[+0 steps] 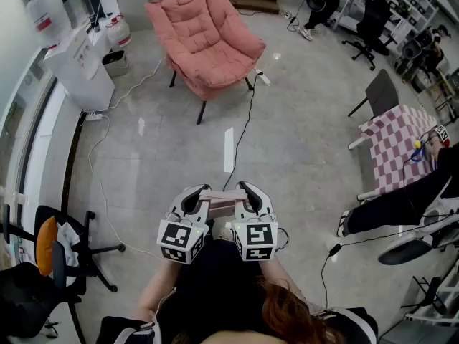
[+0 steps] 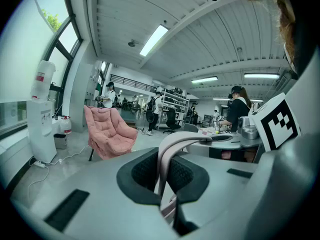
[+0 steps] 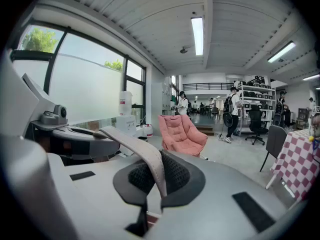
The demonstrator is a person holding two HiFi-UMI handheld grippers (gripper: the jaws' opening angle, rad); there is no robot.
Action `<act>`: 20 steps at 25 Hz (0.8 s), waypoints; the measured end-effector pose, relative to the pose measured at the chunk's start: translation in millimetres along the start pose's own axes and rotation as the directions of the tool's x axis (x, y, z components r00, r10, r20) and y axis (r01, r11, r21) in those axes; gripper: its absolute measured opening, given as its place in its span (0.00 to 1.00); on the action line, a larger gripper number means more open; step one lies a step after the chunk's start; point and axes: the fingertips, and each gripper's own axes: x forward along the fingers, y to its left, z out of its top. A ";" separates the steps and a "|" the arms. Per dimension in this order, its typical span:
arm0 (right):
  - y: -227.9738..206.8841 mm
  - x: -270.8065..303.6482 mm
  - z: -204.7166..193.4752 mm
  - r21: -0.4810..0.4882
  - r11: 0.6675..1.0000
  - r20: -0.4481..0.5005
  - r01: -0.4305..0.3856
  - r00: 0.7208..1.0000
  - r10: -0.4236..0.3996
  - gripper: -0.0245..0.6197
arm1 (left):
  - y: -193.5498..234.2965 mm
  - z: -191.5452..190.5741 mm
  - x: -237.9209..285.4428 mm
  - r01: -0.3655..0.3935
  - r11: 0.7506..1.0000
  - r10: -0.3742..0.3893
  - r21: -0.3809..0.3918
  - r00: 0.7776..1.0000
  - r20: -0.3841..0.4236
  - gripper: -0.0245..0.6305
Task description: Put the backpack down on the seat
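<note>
Left gripper view: backpack strap [image 2: 165,156] pinched between jaws.

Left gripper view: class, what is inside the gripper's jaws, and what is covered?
A pale pink strap is pinched in the shut left gripper and arches across to the right gripper. Whatever the strap is attached to is hidden beneath the gripper bodies.

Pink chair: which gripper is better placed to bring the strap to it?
Left, barely. Left gripper and right gripper are shut on the strap side by side; the pink chair stands ahead, slightly leftward.
</note>
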 end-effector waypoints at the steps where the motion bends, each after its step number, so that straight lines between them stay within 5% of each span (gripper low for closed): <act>1: -0.2 -0.7 -0.5 0.004 1.000 0.000 0.000 1.000 0.000 0.09 | -0.7 -0.1 0.2 0.001 1.000 -0.001 0.002 1.000 -0.002 0.07; 20: 1.3 -15.0 4.5 0.049 0.999 0.025 0.003 1.000 -0.004 0.09 | -9.9 8.3 -6.6 0.004 1.000 -0.004 0.005 1.000 0.026 0.07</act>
